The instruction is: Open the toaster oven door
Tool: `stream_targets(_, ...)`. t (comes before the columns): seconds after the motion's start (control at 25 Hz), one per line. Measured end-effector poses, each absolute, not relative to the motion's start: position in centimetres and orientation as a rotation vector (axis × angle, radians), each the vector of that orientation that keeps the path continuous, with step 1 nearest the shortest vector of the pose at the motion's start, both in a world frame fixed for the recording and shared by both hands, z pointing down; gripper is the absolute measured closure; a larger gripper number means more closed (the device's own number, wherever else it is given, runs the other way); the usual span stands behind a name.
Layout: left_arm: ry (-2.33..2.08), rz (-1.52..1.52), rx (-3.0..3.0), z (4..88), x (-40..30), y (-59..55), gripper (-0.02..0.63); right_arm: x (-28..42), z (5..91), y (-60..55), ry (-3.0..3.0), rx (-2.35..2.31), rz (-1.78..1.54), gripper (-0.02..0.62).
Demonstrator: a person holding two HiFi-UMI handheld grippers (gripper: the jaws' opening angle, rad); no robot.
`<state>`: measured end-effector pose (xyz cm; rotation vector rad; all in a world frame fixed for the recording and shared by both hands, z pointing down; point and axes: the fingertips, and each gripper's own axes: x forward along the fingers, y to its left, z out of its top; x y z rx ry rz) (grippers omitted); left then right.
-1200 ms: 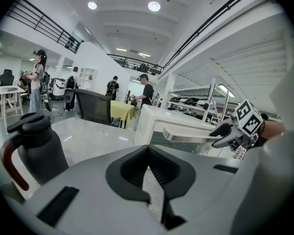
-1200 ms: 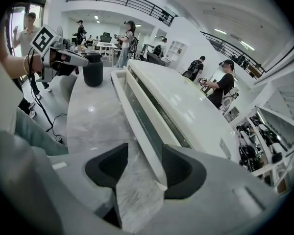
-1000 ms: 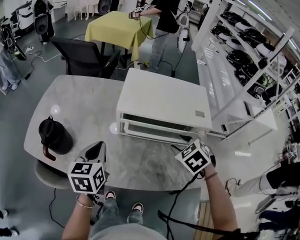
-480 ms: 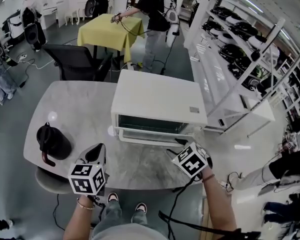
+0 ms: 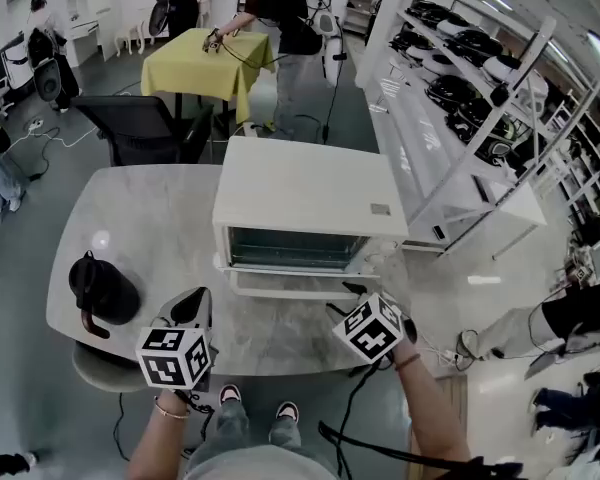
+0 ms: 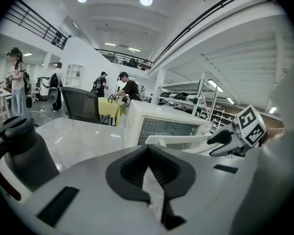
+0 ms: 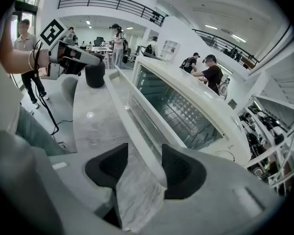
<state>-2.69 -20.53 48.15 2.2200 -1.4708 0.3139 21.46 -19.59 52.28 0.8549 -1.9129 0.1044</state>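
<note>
A white toaster oven [image 5: 305, 183] stands on the marble table [image 5: 150, 218]. Its glass door [image 5: 295, 250] hangs partly open, tilted toward me, with the wire rack visible behind the door [image 7: 174, 109]. My right gripper [image 5: 342, 300] is at the right end of the door's white handle bar [image 5: 280, 290]. In the right gripper view the handle [image 7: 122, 102] runs between the jaws of that gripper [image 7: 141, 153], which are shut on it. My left gripper [image 5: 192, 303] rests on the table left of the oven, shut and empty, tips together [image 6: 147, 151]. The oven [image 6: 161, 126] lies ahead of it.
A black kettle [image 5: 102, 286] sits on the table's left side, near the left gripper. Beyond the table are a black chair [image 5: 145, 128], a yellow-covered table [image 5: 195, 58] with people by it, and white shelving [image 5: 450, 98] to the right.
The oven door has swung further open and down as my right gripper drew the handle toward me. The left gripper stayed in place.
</note>
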Motion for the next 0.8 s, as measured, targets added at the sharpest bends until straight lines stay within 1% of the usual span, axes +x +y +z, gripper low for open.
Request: stream_targets(0.8, -1.430, 0.342, 2.239, 48.8, -1.7, -19.8, 0.601, 21.2, 54.2, -17.0, -1.918, 1.010, 0.235, 0.380)
